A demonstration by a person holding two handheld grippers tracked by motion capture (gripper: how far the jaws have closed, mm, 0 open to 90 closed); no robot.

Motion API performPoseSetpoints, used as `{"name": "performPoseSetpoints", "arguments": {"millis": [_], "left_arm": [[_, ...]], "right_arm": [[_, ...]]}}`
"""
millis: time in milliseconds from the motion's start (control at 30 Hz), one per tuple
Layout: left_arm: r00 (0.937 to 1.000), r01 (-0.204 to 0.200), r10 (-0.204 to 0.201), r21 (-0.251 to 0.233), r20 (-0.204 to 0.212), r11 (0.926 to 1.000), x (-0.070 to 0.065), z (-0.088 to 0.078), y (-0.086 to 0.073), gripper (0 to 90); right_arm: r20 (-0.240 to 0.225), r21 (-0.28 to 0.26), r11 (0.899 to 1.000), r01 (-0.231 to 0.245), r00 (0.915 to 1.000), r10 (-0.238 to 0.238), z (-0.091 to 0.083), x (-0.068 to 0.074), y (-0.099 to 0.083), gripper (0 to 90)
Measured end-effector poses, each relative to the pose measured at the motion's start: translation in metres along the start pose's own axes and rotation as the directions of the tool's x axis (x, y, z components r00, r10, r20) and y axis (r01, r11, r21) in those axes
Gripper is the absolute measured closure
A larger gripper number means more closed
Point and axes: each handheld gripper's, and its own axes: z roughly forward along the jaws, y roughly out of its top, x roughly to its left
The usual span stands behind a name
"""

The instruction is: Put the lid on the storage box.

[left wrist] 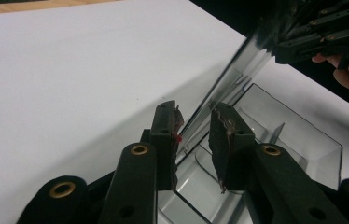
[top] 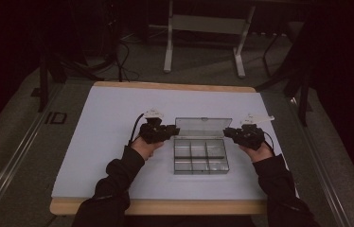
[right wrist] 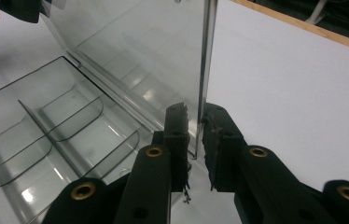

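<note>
A clear plastic compartment box [top: 201, 158] lies on the white mat, with its lid [top: 203, 126] standing up at the back. My left gripper [top: 174, 131] is at the lid's left end. In the left gripper view the gripper [left wrist: 196, 126] straddles the lid's edge [left wrist: 228, 79], and a gap shows beside the right pad [left wrist: 221, 140]. My right gripper [top: 227, 132] is at the lid's right end. In the right gripper view the gripper [right wrist: 195, 122] has the lid's edge [right wrist: 205, 70] between its pads, close to the right one. The tray's [right wrist: 46, 130] compartments are empty.
The white mat [top: 113, 142] covers a wooden table whose front edge [top: 165, 206] runs along the bottom. Both forearms in dark sleeves come in from there. Table legs and cables stand on the dark floor beyond the far edge.
</note>
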Motion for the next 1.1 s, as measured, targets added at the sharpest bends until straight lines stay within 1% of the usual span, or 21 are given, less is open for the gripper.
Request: {"name": "performPoseSetpoints", "arguments": {"millis": [167,267,300,333,500,633,700,800,900,933,1067,1100], "left_arm": [[0.9999,-0.012,0.012,0.012,0.005,0.9999,-0.003,-0.004,-0.001,72.8],[0.9998,-0.018,0.017,0.021,0.012,0.9996,-0.004,-0.005,-0.003,72.8],[0.9999,-0.013,0.013,0.016,0.011,0.9998,-0.005,-0.005,-0.004,72.8],[0.9999,-0.012,0.012,0.019,0.009,0.9997,-0.006,-0.005,-0.005,72.7],[0.9996,-0.025,0.024,0.026,0.015,0.9993,-0.007,-0.006,-0.009,72.2],[0.9991,-0.042,0.041,0.036,0.010,0.9985,-0.010,-0.007,-0.011,72.2],[0.9993,-0.036,0.035,0.032,0.012,0.9988,-0.011,-0.008,-0.013,72.0],[0.9991,-0.038,0.038,0.034,0.018,0.9987,-0.011,-0.008,-0.015,71.5],[0.9985,-0.053,0.052,0.042,0.018,0.9977,-0.013,-0.008,-0.017,71.4],[0.9979,-0.063,0.062,0.047,0.017,0.9969,-0.013,-0.008,-0.017,71.4],[0.9970,-0.075,0.074,0.051,0.023,0.9959,-0.015,-0.010,-0.019,71.4],[0.9972,-0.073,0.072,0.048,0.023,0.9962,-0.016,-0.010,-0.020,71.4]], "right_arm": [[-0.003,0.001,1.000,0.012,0.9999,-0.012,-0.004,0.003,0.000,79.0],[-0.021,-0.018,1.000,0.002,0.9998,-0.003,-0.007,0.003,-0.002,77.5],[-0.028,-0.027,1.000,0.004,0.9996,-0.005,-0.009,0.004,-0.003,77.3],[-0.026,-0.034,0.999,0.009,0.9996,-0.010,-0.010,0.005,-0.004,77.3],[-0.023,-0.030,0.999,0.035,0.9991,-0.035,-0.014,0.009,-0.007,77.8],[-0.033,-0.037,0.999,0.030,0.9990,-0.031,-0.017,0.010,-0.009,77.8],[-0.029,-0.042,0.998,0.035,0.9989,-0.037,-0.018,0.011,-0.010,77.8],[-0.035,-0.040,0.998,0.038,0.9986,-0.039,-0.020,0.012,-0.012,77.9],[-0.037,-0.033,0.998,0.044,0.9983,-0.046,-0.021,0.013,-0.014,77.9],[-0.038,-0.028,0.998,0.048,0.9981,-0.049,-0.021,0.014,-0.014,77.9],[-0.042,-0.025,0.998,0.052,0.9977,-0.053,-0.021,0.014,-0.017,77.8],[-0.039,-0.026,0.998,0.056,0.9976,-0.057,-0.021,0.015,-0.017,77.8]]}}
